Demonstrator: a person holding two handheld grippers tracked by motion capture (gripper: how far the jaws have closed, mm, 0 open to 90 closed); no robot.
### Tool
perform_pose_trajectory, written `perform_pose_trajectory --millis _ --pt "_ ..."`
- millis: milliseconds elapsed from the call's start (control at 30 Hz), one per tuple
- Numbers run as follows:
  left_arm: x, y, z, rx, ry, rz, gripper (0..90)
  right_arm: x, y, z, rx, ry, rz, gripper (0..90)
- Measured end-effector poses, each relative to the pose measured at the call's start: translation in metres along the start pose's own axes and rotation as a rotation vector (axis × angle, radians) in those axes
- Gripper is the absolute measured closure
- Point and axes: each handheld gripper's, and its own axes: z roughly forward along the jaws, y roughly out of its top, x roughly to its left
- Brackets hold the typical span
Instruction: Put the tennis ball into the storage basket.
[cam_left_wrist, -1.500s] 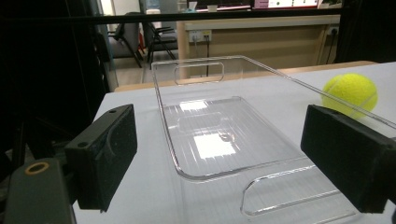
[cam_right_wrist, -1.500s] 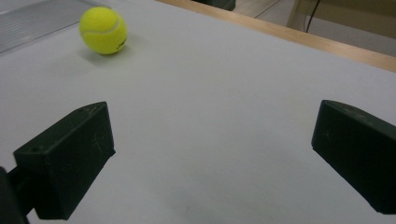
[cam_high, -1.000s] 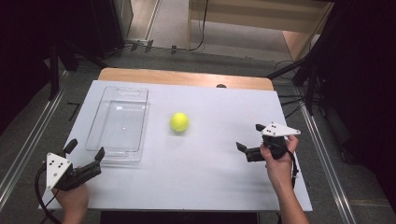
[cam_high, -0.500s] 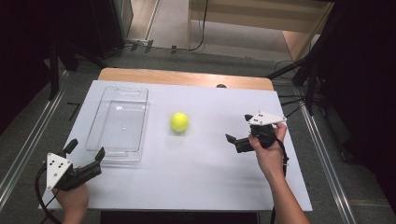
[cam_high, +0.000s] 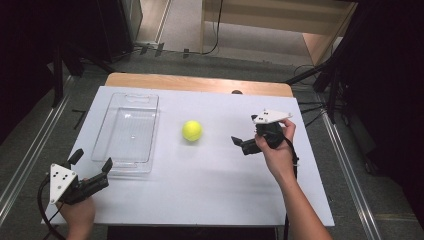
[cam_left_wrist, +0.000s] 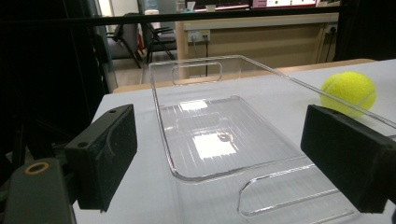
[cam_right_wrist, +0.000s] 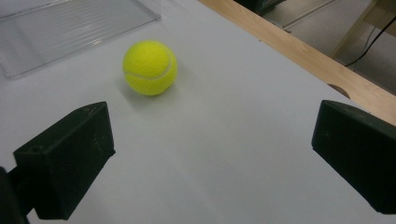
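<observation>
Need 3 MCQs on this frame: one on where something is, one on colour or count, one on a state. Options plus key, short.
1. Where is the tennis ball?
A. inside the clear tray
B. on the white table, between the clear tray and the right gripper
C. held in the left gripper

2. What colour is the ball?
A. orange
B. yellow-green
C. white

3. How do the right gripper's jaws stand?
A. shut on the ball
C. shut on nothing
B. open, holding nothing

Key: 1 B, the ball sits on the bare white table, right of the clear tray and left of the right gripper. 2 B, it shows yellow-green in the right gripper view too. 3 B, the jaws stand wide apart there with the ball ahead, untouched.
</observation>
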Motion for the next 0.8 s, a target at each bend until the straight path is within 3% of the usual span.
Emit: perform_pose_trajectory --millis 800 --pt "0.0 0.0 0.001 0.011 -0.009 0.007 11.3 0.014 0.038 0.044 0.098 0.097 -0.043 0.0"
